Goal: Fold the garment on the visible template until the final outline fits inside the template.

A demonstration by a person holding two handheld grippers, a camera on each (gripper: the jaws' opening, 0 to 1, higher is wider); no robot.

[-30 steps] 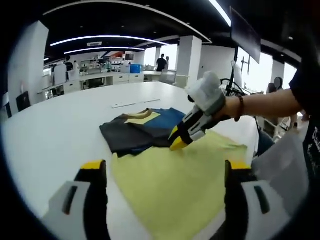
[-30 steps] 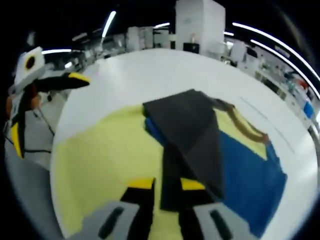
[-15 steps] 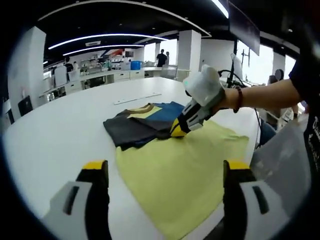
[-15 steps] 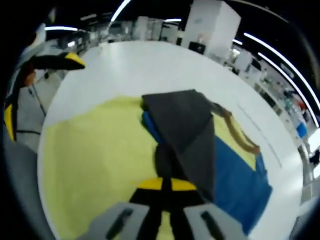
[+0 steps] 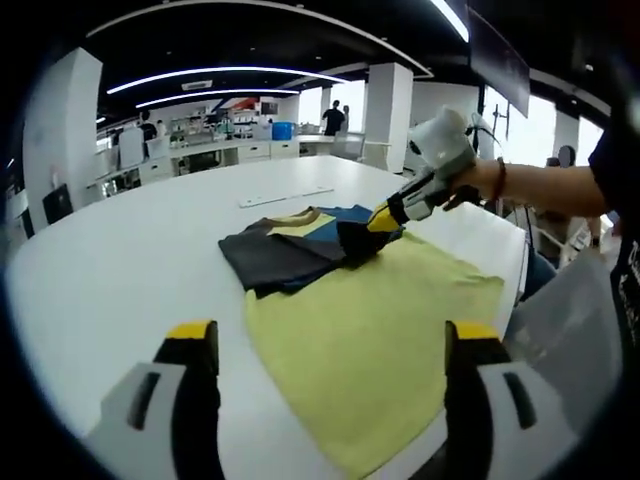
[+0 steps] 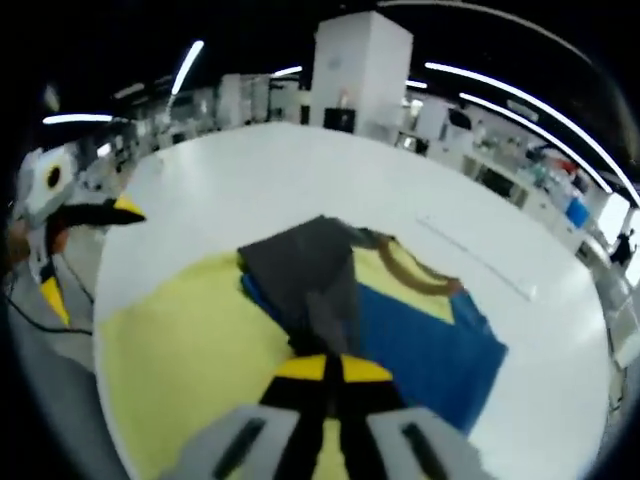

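The garment [image 5: 300, 250] lies on the white counter [image 5: 120, 260], partly on the yellow template [image 5: 380, 330] and partly over its far edge — dark grey folded panel uppermost, blue body beneath, a tan neckline toward the far side. My right hand-held gripper [image 6: 325, 368] has its yellow-tipped jaws pressed together on a raised ridge of the dark grey cloth; in the left gripper view the same tool [image 5: 385, 218] sits at the near edge of the garment with the fabric pulled up to it. I judge the pinch is held at that edge so the layer can be lifted and carried over, bringing the outline inward toward the template. My left hand-held gripper [image 5: 330, 345] stands with its jaws spread wide, holding nothing, low over the near part of the template and well apart from the garment; in the right gripper view it [image 6: 90, 240] hovers off the counter's edge. I take it as kept back to leave the fold room. The blue portion lies beyond the yellow sheet's border, so the fit is not yet achieved.
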